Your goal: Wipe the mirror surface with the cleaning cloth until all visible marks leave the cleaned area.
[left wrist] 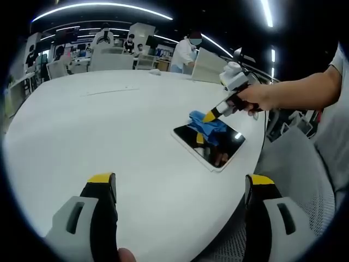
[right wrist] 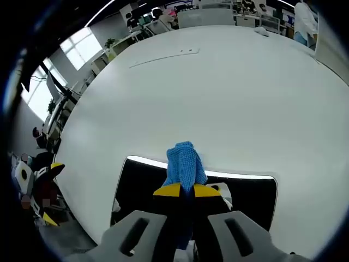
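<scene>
The mirror [left wrist: 208,143] is laid flat on the white desk [left wrist: 109,131], near the desk edge, a chair [left wrist: 294,164] just beyond that edge. The blue cloth [left wrist: 209,123] is seen resting on the mirror's far part, touching the glass. The right hand-held gripper [left wrist: 209,115] is held by a hand [left wrist: 262,98] and is clamped on the cloth, yellow tips pressed down at it.

In the right gripper view the cloth [right wrist: 184,162] is pinched between the closed yellow tips of the right hand-held gripper [right wrist: 187,191], the bunched end sticking out over the mirror [right wrist: 248,194] toward its far edge. The mirror reads as dark glass with a bright strip along the far edge. The left hand-held gripper [right wrist: 46,194] is glimpsed at the left, off the desk [right wrist: 218,98].

The left hand-held gripper [left wrist: 180,183] is held wide open, nothing between its jaws, above bare desk, well apart from the mirror. People [left wrist: 185,52] are seen in the background past the desk.
</scene>
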Demonstrator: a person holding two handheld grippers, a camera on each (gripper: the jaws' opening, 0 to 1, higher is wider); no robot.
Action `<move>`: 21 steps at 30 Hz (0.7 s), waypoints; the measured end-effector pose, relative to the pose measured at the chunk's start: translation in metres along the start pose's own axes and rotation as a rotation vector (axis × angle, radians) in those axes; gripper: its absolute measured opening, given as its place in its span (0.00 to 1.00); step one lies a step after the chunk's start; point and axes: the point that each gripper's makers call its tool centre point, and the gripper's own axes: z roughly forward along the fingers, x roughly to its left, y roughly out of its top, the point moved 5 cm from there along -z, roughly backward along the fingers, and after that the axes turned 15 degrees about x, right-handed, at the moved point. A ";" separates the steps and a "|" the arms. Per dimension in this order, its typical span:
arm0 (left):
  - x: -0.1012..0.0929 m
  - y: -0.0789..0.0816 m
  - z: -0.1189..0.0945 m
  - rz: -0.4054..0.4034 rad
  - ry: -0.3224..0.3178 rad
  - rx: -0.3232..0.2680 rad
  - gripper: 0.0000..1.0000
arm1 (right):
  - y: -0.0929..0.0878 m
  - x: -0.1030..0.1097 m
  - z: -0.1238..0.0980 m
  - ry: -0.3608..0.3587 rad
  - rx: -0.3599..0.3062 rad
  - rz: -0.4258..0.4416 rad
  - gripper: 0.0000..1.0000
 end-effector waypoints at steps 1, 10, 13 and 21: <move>0.000 0.000 0.000 0.000 0.000 0.000 0.98 | -0.002 -0.001 -0.003 -0.005 0.000 0.000 0.00; 0.003 0.002 -0.001 0.010 0.012 -0.004 0.99 | -0.007 -0.013 -0.010 -0.015 0.000 0.013 0.00; 0.003 0.003 -0.001 0.014 0.013 -0.005 0.99 | -0.009 -0.018 -0.012 -0.028 0.003 0.004 0.01; 0.002 0.006 -0.005 0.024 0.023 -0.018 0.99 | -0.013 -0.028 -0.019 -0.042 0.002 0.013 0.00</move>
